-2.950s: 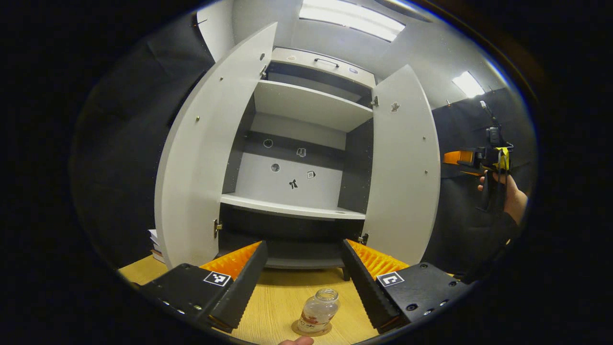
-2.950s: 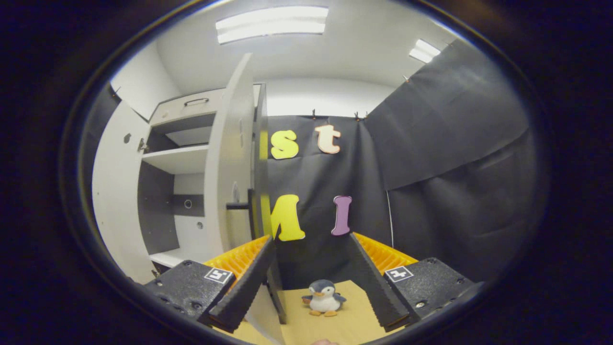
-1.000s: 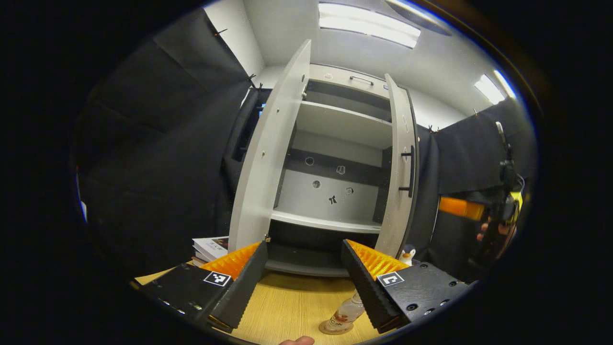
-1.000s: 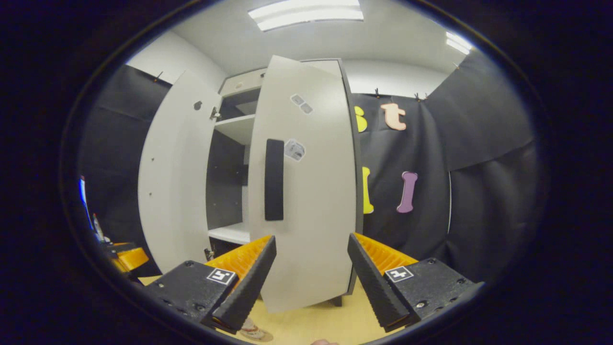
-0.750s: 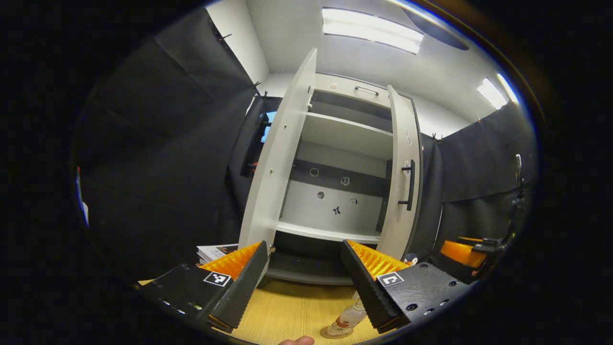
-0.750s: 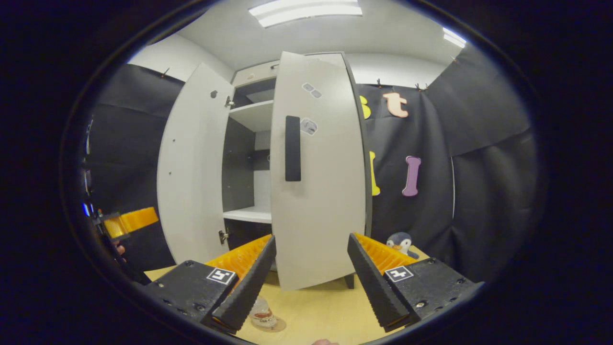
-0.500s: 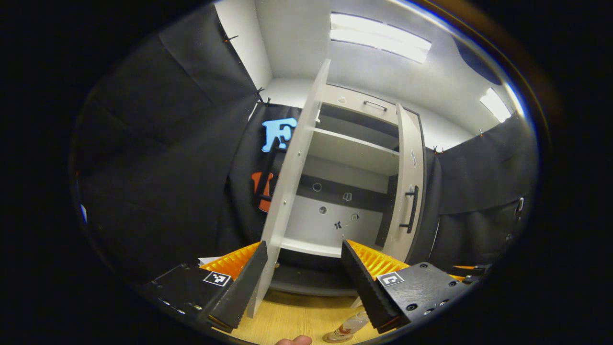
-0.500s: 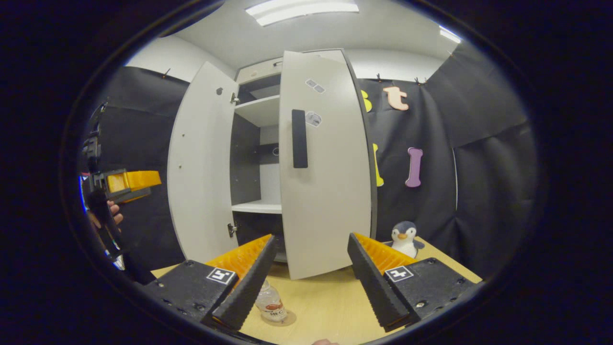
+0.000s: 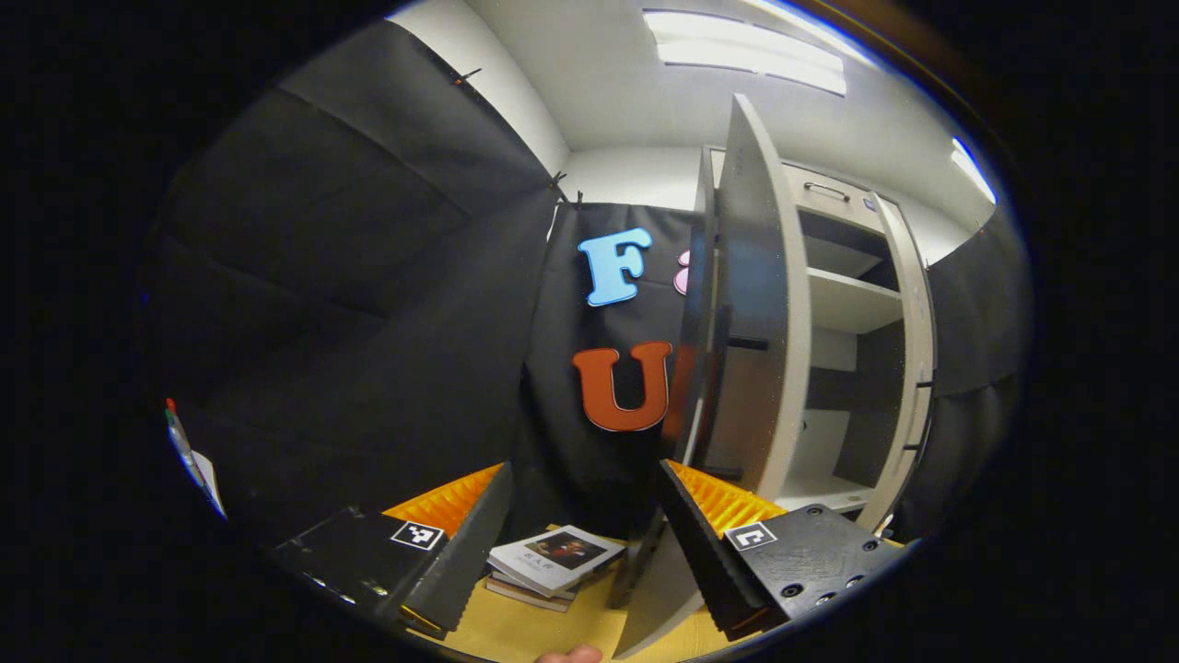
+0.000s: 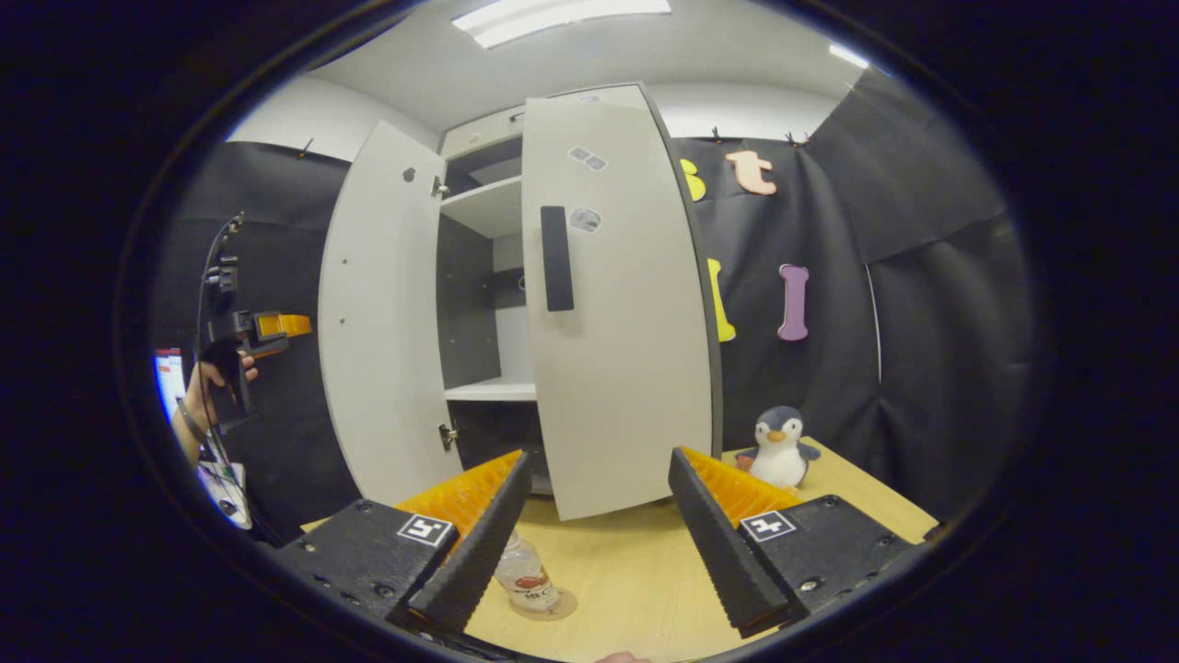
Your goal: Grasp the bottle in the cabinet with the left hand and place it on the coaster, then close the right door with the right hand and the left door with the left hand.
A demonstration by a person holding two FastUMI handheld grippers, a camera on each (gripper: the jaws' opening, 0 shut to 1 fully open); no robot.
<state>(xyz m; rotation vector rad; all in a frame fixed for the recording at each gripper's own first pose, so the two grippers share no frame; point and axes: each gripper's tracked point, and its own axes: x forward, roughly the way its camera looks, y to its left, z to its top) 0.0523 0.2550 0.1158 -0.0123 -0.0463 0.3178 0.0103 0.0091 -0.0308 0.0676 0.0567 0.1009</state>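
**Bottle on the coaster, both cabinet doors short of shut**

In the right gripper view the bottle (image 10: 524, 575) stands upright on the round coaster (image 10: 556, 605) on the desk (image 10: 636, 571), just in front of the cabinet (image 10: 488, 276). Its left side is hidden behind a finger of the right hand-held gripper (image 10: 599, 543), whose jaws stand wide apart with nothing between them.

The right door (image 10: 617, 304), with its dark handle (image 10: 555, 258), is swung most of the way across the opening, covering much of the shelves; a gap remains on its handle side. The left door (image 10: 378, 313) stands wide open. A plush penguin (image 10: 778, 448) sits on the desk to the right of the cabinet.

At the far left of that view, a hand (image 10: 207, 387) holds the left hand-held gripper (image 10: 276, 327) beside the outer face of the left door; whether it touches the door cannot be told.

In the left gripper view that gripper's own fingers (image 9: 686, 534) are spread apart and empty, and the left door is seen nearly edge-on, its lower end cut off behind one finger. A stack of books (image 9: 553, 562) lies on the desk, partly hidden.
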